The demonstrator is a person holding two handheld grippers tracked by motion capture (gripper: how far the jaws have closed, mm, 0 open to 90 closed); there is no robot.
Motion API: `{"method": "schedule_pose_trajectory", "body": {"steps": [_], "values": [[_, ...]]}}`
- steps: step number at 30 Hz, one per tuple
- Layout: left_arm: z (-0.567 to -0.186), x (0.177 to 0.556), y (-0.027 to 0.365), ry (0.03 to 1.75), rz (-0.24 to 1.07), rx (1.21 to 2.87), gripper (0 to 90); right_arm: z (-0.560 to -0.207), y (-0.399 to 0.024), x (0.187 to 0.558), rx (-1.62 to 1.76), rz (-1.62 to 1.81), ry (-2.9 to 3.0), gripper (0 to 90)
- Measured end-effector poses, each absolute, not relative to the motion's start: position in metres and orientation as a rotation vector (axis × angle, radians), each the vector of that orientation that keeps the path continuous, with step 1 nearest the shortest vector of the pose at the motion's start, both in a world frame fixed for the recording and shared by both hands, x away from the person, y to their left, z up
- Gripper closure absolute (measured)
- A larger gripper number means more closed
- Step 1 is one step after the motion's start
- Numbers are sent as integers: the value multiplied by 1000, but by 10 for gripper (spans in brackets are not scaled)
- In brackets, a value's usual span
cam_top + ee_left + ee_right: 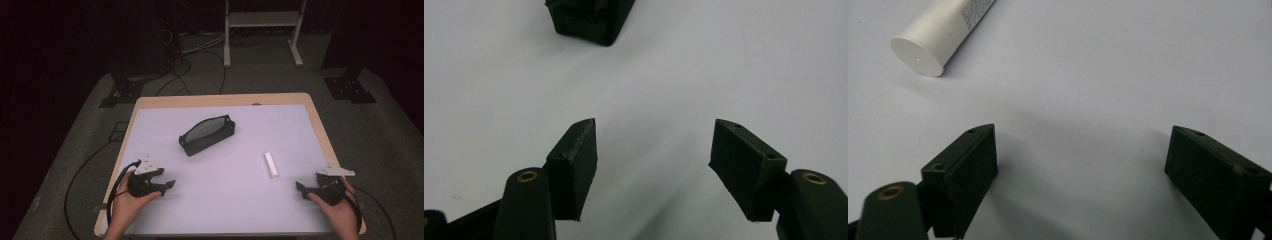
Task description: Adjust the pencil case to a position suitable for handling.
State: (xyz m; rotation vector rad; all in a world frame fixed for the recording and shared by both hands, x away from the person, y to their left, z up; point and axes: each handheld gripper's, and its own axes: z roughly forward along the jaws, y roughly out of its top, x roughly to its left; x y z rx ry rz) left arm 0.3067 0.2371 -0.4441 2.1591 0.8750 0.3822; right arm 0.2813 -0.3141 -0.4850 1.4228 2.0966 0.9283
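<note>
pouch point(207, 134): black cloth, matt, with a grey mesh panel on top
tube point(940, 36): white plastic, smooth, slight sheen
table point(150, 102): pale wood rim, matt
table cover point(280, 130): white sheet, smooth, matt
left gripper point(651, 150) jaw pads: black plastic, matt, rough edges; brass-coloured metal insets

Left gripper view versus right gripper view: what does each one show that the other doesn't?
The left gripper view alone shows the end of the black pouch at its top edge. The right gripper view alone shows the capped end of a white tube lying at upper left. Both share the pale table surface and a pair of black jaws standing apart with nothing between them, the left gripper and the right gripper.
</note>
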Motion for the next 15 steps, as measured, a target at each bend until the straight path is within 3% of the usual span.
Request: {"method": "schedule_pose_trajectory", "body": {"steps": [15], "values": [[-427, 324, 231, 872, 377, 2141, 402, -485, -314, 281, 1423, 928, 2097, 124]]}}
